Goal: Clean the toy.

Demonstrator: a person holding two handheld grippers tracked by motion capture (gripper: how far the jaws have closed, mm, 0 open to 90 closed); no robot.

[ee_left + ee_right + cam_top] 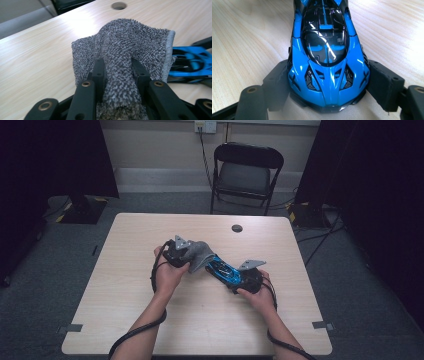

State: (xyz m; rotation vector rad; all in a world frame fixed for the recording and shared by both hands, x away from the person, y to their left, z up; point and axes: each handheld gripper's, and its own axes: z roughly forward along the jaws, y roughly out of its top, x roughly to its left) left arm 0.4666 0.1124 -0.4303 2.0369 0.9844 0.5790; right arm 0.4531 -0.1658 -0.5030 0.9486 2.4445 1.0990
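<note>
Two grippers met over the tabletop [150, 320]. The left gripper [192, 257] fingers [98, 72] pinched a grey terry cloth [130, 42]. The blue toy car [328, 50], clamped across its width by the right gripper [235, 277], lay at the cloth's four o'clock, its long axis running towards ten.

Grey cloth [125, 47] beside blue toy car [328, 55]

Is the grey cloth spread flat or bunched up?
Bunched up. The left gripper pinches a fold of the grey cloth, which humps above the table beside the blue toy car.

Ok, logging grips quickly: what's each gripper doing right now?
Left gripper: shut on the grey terry cloth.
Right gripper: shut on the blue toy car.
</note>
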